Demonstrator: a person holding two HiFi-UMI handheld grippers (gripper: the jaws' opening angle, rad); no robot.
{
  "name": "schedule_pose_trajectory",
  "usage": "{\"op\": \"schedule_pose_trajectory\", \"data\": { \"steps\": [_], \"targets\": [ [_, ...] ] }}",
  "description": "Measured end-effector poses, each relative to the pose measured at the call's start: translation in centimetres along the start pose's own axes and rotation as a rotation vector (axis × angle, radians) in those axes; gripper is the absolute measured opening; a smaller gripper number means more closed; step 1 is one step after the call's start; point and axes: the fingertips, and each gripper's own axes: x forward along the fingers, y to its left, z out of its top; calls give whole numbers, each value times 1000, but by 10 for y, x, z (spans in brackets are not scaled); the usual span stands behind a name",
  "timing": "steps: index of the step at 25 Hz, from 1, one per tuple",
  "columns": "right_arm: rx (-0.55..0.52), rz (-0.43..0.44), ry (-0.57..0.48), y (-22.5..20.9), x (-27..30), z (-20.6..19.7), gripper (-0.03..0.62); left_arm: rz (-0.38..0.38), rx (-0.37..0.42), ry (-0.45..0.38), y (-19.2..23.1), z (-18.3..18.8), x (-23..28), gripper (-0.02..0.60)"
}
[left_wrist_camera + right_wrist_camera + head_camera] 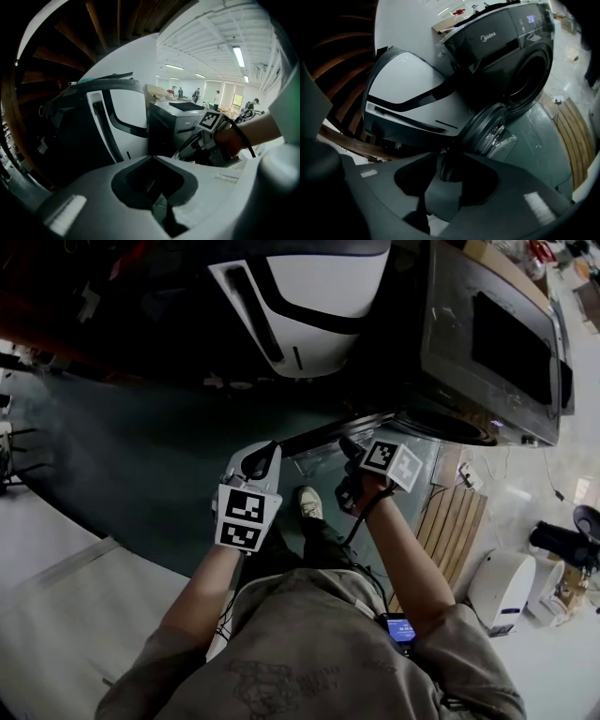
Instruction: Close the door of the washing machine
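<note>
Hanging open just beyond the wide-jawed right hand-held gripper (349,448): washer door (485,131).

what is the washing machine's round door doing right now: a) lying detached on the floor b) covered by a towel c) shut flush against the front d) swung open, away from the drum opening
D: in the right gripper view the door stands swung out from the dark washing machine, leaving the drum opening uncovered.
</note>
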Motion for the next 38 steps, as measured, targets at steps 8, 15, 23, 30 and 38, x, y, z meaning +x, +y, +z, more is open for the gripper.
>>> {"op": "schedule_pose_trajectory", "data": {
  "steps": [8, 15, 23, 30, 38],
  "targets": [
    [145, -35, -41, -16, 35, -3, 175, -98, 13, 36, 10, -15, 29, 0],
    [230, -100, -90, -24, 55, 0, 185, -189, 19, 64, 29, -24, 49, 0],
    [340, -166, -136, -26, 73, -5, 187, -279, 87, 81, 39, -26, 68, 0],
    [391, -177, -175, -18, 79, -4, 168, -306, 92, 93, 52, -32, 82, 0],
    [263, -227, -206, -19, 79, -2, 146, -343, 103, 108, 45, -38, 91, 0]
  ]
}}
